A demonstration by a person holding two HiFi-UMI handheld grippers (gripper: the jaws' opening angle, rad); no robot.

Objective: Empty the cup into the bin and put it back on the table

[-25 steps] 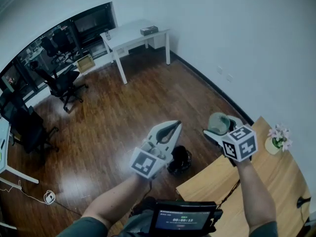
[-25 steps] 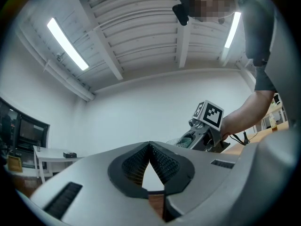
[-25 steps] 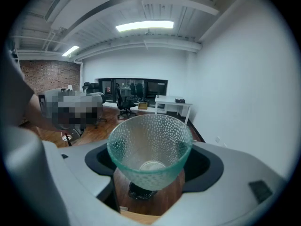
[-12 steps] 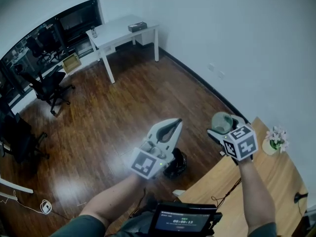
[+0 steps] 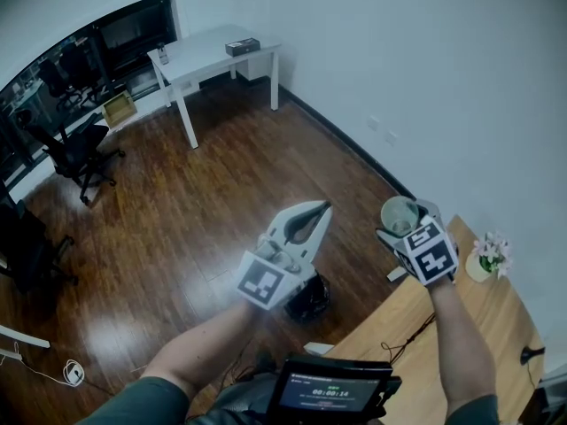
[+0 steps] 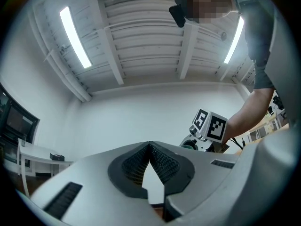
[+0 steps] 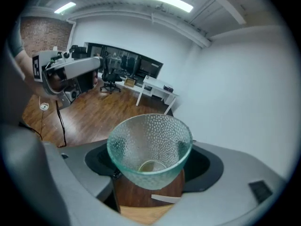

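My right gripper is shut on a clear dimpled glass cup, held in the air past the far corner of the wooden table. In the right gripper view the cup sits between the jaws with its mouth towards the camera, and nothing shows inside it. A black bin stands on the floor beside the table, partly hidden by my left gripper. That gripper is shut and empty; its pads meet at the tips and it points upward.
A small pot of pink flowers stands at the table's far edge. A white desk and black office chairs stand across the dark wooden floor. A dark screen hangs at the person's chest.
The right gripper has rolled, so the cup's mouth now faces more upward. Both grippers have drifted a little, the left one up and to the right. The head camera's view has shifted.
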